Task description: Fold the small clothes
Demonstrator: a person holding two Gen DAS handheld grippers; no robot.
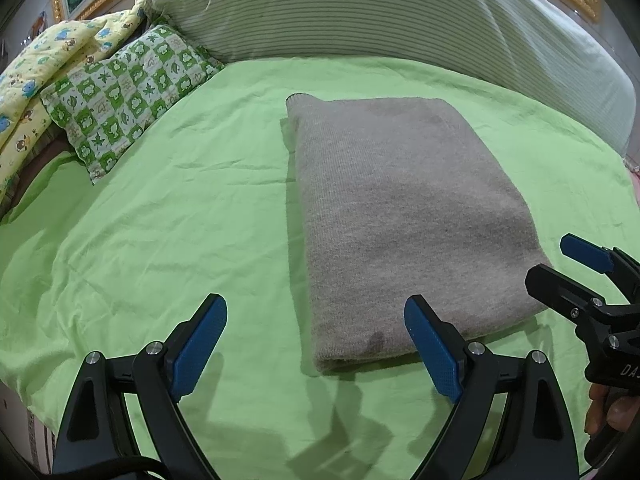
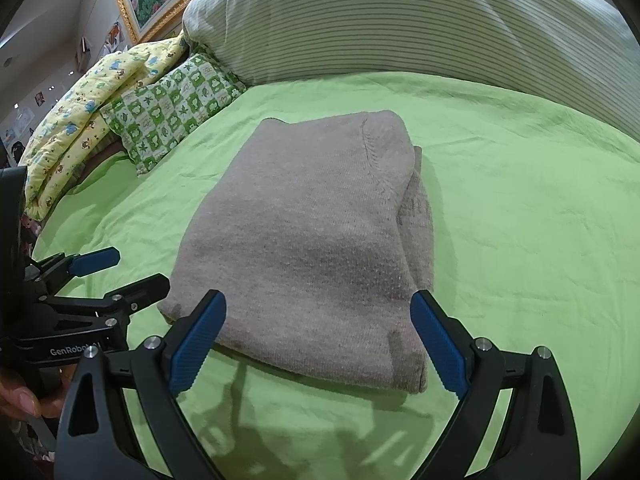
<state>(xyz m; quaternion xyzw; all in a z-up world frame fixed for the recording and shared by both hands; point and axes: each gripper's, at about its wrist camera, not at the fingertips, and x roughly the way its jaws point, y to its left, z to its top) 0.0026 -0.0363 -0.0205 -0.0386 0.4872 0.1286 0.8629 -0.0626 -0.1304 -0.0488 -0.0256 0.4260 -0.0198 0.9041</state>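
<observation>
Grey knit garment, folded, long axis running away from both wide-open, empty claws; underlayers hidden.

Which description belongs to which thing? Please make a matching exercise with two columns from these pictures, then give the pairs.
Things:
1. knitted garment
2. bed sheet
3. small pillow
4. left gripper

Descriptions:
A. green and white checks
B. open, empty
C. grey, folded
D. plain light green

Pairs: 1-C, 2-D, 3-A, 4-B
</observation>
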